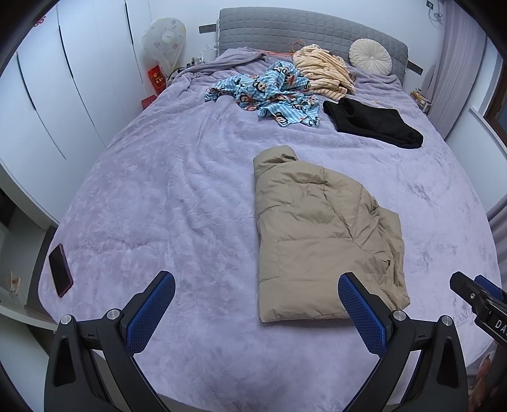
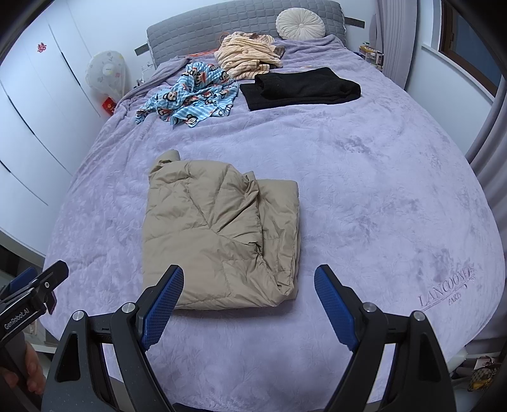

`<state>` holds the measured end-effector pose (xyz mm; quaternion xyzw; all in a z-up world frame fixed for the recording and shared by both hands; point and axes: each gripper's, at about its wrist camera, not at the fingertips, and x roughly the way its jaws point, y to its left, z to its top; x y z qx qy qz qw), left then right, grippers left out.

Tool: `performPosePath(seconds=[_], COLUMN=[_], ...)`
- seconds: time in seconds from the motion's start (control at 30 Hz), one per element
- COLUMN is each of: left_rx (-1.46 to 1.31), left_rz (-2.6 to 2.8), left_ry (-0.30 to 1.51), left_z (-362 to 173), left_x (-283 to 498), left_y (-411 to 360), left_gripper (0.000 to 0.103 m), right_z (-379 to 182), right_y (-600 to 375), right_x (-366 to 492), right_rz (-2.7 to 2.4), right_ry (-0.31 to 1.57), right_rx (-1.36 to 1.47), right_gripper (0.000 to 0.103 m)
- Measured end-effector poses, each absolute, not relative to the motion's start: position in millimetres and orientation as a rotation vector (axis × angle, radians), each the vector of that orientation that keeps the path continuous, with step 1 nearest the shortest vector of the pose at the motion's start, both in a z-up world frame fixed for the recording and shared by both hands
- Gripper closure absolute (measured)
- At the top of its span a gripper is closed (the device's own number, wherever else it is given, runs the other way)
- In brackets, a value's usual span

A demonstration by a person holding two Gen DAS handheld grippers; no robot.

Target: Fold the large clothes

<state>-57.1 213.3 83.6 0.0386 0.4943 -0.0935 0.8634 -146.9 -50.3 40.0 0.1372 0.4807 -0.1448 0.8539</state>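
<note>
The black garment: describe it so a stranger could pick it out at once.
Start at the grey headboard and the round white cushion leaning on it. Just below, on the purple bedspread, lies the black garment, right of the blue cartoon-print cloth. It is the only black piece, lying flat and folded, unlike the crumpled pieces beside it.

On your bed (image 1: 164, 196) the lavender plush blanket bears the embroidered wording "LANCOONE PARIS" (image 2: 445, 286) near its foot. You have a dark phone (image 1: 60, 270) lying at the blanket's left edge. A round cream cushion (image 1: 370, 57) leans on the grey quilted headboard (image 1: 285, 28). Beside the bed stand a covered fan (image 1: 164, 44), red boxes (image 1: 157, 77) and white wardrobe doors (image 1: 57, 82); a grey curtain (image 2: 488, 152) hangs on the right.
</note>
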Motion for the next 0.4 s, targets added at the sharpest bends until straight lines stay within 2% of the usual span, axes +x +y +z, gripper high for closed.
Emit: performPosePath(seconds=[0.4], left_rx=[0.081], left_rz=[-0.195], left_ry=[1.006], left_z=[89.1], left_x=[-66.1], left_y=[209.6], left_gripper=[0.0], right_z=[39.4], right_y=[-48.8], right_x=[-147.2], right_rz=[-0.306], right_ry=[1.011], right_rx=[0.288], right_gripper=[0.016])
